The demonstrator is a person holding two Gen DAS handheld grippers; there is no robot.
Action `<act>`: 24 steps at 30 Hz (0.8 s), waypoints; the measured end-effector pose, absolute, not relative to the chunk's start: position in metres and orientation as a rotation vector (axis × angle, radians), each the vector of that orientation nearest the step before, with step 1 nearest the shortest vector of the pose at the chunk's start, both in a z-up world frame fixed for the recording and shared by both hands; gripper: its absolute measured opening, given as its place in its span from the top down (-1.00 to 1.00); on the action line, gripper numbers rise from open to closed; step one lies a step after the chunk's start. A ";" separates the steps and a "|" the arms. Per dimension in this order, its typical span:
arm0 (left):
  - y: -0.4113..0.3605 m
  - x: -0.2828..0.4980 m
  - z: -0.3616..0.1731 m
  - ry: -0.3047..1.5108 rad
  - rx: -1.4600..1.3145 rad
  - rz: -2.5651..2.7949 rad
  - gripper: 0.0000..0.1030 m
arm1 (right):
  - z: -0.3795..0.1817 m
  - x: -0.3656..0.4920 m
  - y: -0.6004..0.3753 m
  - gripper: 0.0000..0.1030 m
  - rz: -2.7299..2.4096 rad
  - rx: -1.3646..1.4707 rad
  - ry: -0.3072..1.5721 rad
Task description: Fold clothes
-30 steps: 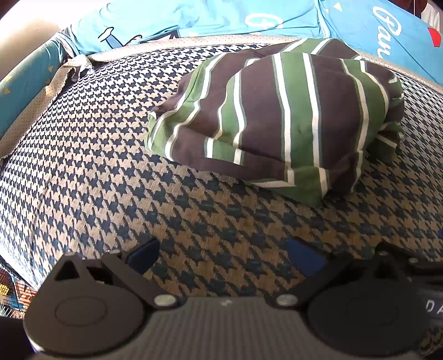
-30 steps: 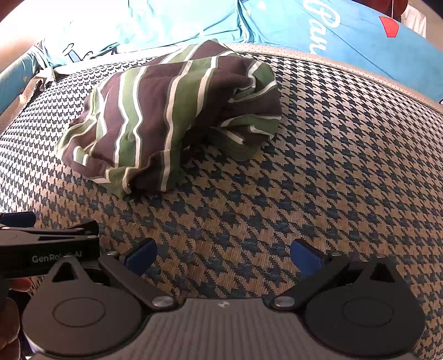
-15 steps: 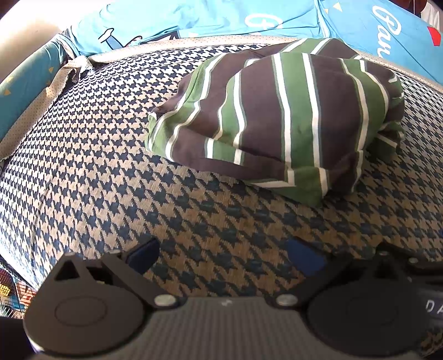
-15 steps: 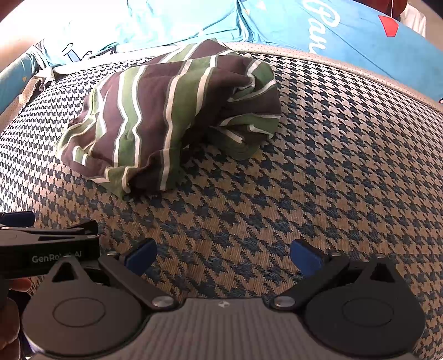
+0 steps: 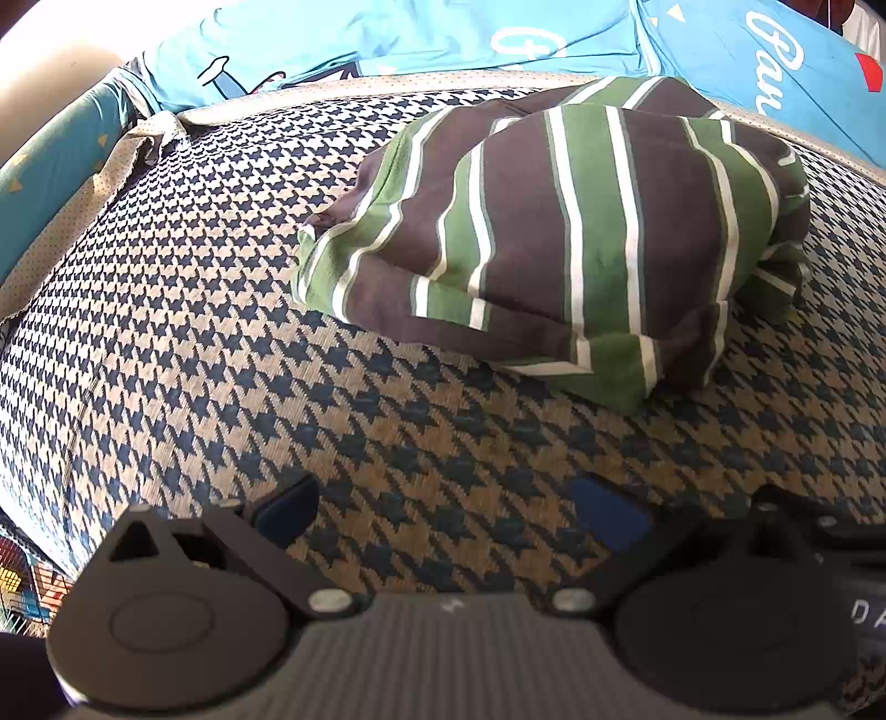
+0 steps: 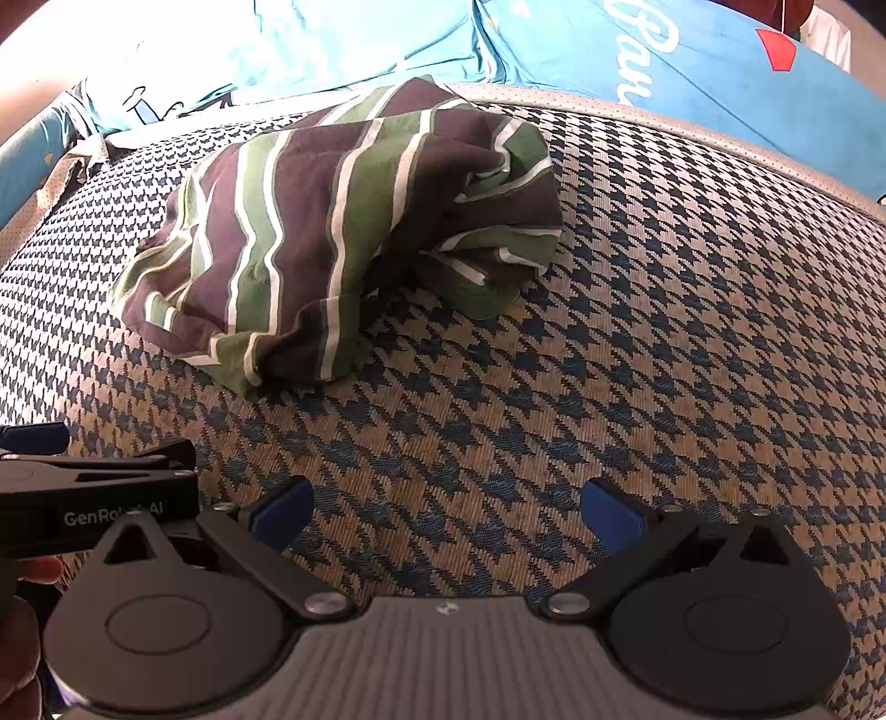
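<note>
A brown and green striped garment (image 5: 554, 232) lies bunched in a loose folded heap on the houndstooth cushion (image 5: 221, 310), toward the back. My left gripper (image 5: 443, 512) hovers open in front of it, well short of the cloth, with nothing between its blue pads. From the right wrist view the same garment (image 6: 343, 232) sits to the upper left, and my right gripper (image 6: 446, 512) is open too, holding nothing. The left gripper's black body (image 6: 94, 498) shows at the left edge of the right wrist view.
Light blue printed fabric (image 5: 443, 39) runs along the back of the cushion, also seen as blue fabric (image 6: 720, 77) at the upper right. A beige piped seam (image 5: 72, 221) edges the cushion on the left. A hand (image 6: 22, 637) shows at the bottom left.
</note>
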State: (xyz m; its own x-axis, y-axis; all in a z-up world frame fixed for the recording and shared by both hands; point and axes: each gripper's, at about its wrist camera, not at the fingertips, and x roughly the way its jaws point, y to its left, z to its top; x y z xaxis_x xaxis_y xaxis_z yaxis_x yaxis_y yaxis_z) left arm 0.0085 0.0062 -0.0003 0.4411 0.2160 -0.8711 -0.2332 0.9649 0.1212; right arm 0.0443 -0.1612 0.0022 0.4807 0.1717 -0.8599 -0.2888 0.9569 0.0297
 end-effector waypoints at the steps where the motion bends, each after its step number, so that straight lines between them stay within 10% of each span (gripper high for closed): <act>1: 0.006 0.009 0.000 1.078 -0.017 0.280 -1.00 | 0.002 0.044 -0.161 -1.00 0.282 -0.125 1.033; 24: 0.007 0.006 -0.002 1.075 -0.011 0.282 -1.00 | 0.002 0.043 -0.161 -1.00 0.280 -0.126 1.033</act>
State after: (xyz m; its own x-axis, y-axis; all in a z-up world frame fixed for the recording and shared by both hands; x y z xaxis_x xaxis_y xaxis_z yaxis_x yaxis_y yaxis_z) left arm 0.0064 0.0070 -0.0016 0.4429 0.2224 -0.8685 -0.2330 0.9640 0.1280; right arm 0.0433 -0.1608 0.0018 0.4808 0.1697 -0.8603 -0.2877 0.9573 0.0280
